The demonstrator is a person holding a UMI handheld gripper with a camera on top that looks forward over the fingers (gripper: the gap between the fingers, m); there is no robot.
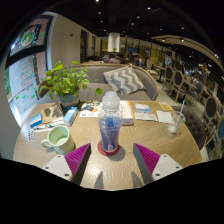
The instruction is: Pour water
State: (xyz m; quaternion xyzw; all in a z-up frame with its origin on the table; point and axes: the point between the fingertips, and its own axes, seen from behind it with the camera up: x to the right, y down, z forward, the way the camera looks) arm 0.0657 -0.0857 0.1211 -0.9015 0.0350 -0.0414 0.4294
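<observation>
A clear plastic water bottle point(110, 122) with a white cap and blue label stands upright on a red coaster point(108, 150) on the round wooden table point(150, 135). A green mug point(59, 137) sits to the left of it, on a saucer. My gripper point(112, 158) is open, its two magenta pads point(78, 157) spread wide to either side of the bottle's base. The bottle stands just ahead of the fingertips, with a gap on both sides.
A potted green plant point(66, 82) stands at the back left. Magazines and papers point(152, 111) lie at the back and left of the table, and a small glass point(175, 128) sits at the right. A sofa with a patterned cushion point(124, 79) lies beyond.
</observation>
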